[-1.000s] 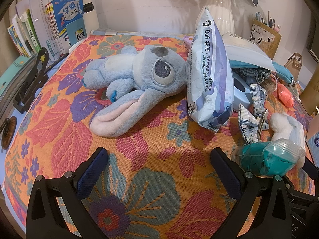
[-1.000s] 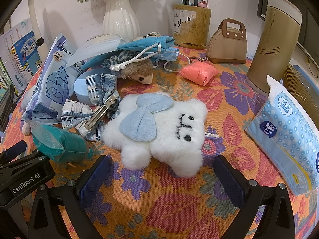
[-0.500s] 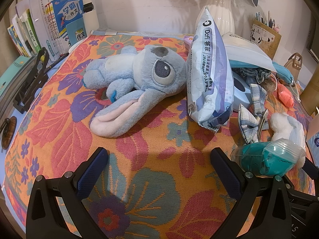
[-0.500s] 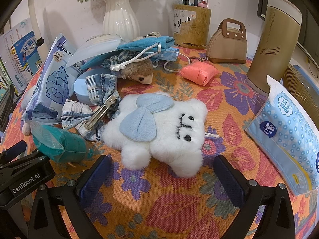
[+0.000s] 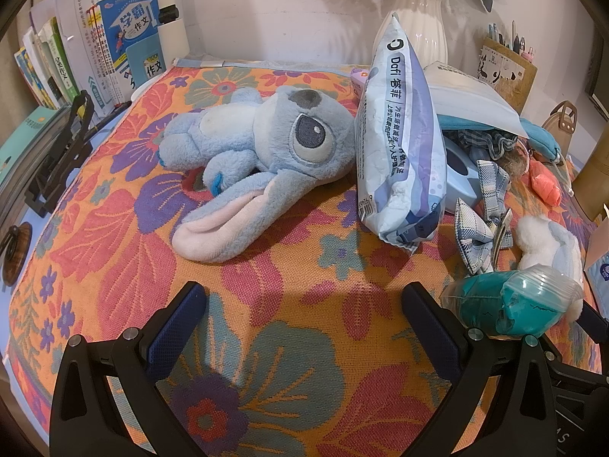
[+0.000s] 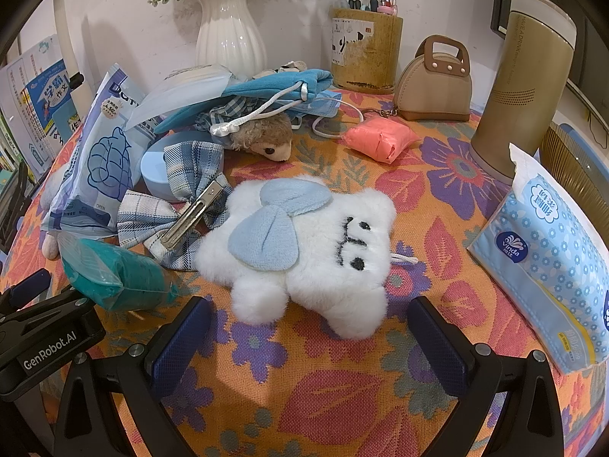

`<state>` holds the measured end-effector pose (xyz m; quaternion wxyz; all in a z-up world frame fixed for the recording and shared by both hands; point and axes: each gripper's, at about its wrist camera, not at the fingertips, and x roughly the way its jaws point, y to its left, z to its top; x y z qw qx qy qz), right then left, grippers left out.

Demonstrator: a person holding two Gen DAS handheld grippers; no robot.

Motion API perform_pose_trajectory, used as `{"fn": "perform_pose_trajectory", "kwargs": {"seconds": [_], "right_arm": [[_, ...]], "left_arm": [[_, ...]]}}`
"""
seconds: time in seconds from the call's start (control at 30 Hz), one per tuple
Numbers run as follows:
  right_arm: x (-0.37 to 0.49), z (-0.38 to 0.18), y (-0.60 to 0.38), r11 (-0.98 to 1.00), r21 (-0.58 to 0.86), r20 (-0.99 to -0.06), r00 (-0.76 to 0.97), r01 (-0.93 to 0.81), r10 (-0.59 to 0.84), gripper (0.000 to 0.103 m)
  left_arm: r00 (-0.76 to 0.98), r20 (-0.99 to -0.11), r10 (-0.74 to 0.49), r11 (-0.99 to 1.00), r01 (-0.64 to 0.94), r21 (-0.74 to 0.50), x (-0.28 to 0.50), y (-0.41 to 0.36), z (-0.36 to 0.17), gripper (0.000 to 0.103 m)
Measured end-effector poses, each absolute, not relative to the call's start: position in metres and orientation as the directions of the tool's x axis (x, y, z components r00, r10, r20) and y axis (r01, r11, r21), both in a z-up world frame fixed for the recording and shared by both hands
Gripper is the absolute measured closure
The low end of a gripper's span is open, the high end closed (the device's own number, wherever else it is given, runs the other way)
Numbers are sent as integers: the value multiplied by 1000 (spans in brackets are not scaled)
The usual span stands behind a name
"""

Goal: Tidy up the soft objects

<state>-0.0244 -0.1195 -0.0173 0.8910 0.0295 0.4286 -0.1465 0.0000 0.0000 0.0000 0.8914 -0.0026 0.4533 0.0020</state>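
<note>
A blue long-eared plush (image 5: 262, 152) lies on the floral cloth (image 5: 266, 304) ahead of my left gripper (image 5: 304, 327), which is open and empty. A soft pack (image 5: 403, 144) stands right of it. A white fluffy plush with blue ears (image 6: 304, 243) lies just ahead of my right gripper (image 6: 308, 339), open and empty. Left of it are a plaid bow clip (image 6: 179, 205) and a teal bagged item (image 6: 114, 274). A brown plush (image 6: 262, 137), blue drawstring pouch (image 6: 274, 87) and pink packet (image 6: 380, 137) lie farther back.
A white vase (image 6: 228, 38), pen holder (image 6: 365, 49), tan purse (image 6: 434, 87) and tall bottle (image 6: 529, 68) stand at the back. A tissue pack (image 6: 544, 251) lies at right. Books (image 5: 114, 45) stand at the left; a black clip stand (image 5: 57, 152) is at the left edge.
</note>
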Motion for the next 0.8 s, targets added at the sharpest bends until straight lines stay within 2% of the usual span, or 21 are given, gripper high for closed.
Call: {"fn": "perform_pose_trajectory", "kwargs": {"seconds": [0.33,0.53,0.67,0.8], "right_arm": [[-23,-21,-120,955,-79,-775,584,287,-240,0],[-29,-17,-121,969,-68,-804,562,239,-195,0],[-54,-8,-118,982,5,-821,562,190,-105,0],[-80,17,-98,988,78,-776,630,135,-25,0]], "left_arm": [[588,-809,-4,1000,3,-3,-1,0,0,0],[519,-843,-139,967,255,-2,-15,12,3,0],[486,-862,-145,936,351,40,-32,40,16,1],[564,-813,-143,910,398,116,-28,66,53,1]]}}
